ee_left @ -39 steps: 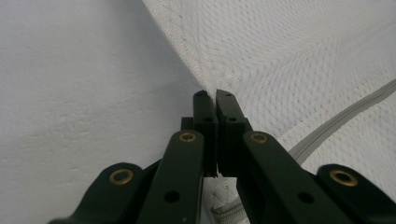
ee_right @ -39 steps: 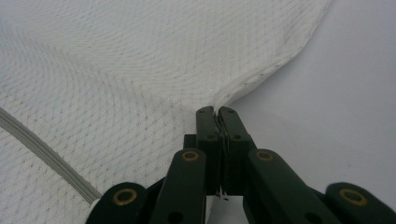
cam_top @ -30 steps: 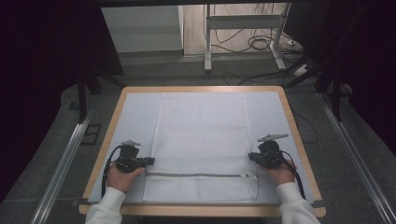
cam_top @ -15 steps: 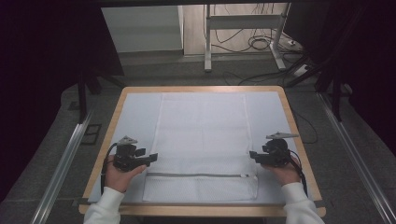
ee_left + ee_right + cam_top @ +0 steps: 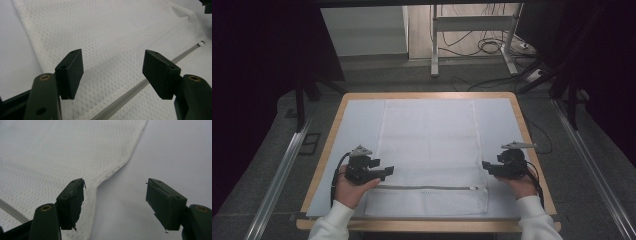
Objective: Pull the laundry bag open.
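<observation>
A white mesh bag (image 5: pixel 429 145) lies flat on the white-covered table (image 5: pixel 357 120), its grey zipper (image 5: pixel 427 188) running across near the front edge. My left gripper (image 5: pixel 388 171) hovers at the bag's left edge just above the zipper, my right gripper (image 5: pixel 485 165) at its right edge. Both point inward at each other. Both pairs of jaws have just been opening and grip nothing. In the left gripper view the left gripper (image 5: pixel 112 72) stands open over mesh (image 5: pixel 105 32) and zipper (image 5: pixel 130 93). In the right gripper view the right gripper (image 5: pixel 115 200) is open over the bag's edge (image 5: pixel 110 173).
The table has a wooden rim (image 5: pixel 324 155). Metal rails (image 5: pixel 282 175) run along the floor on both sides. Beyond the far edge stand desk legs (image 5: pixel 434 40) with loose cables (image 5: pixel 492 47) on the floor.
Both grippers went from shut at the bag's side edges to open. The left gripper lifted a little off the cloth and shifted slightly; the right one stayed about where it was.
</observation>
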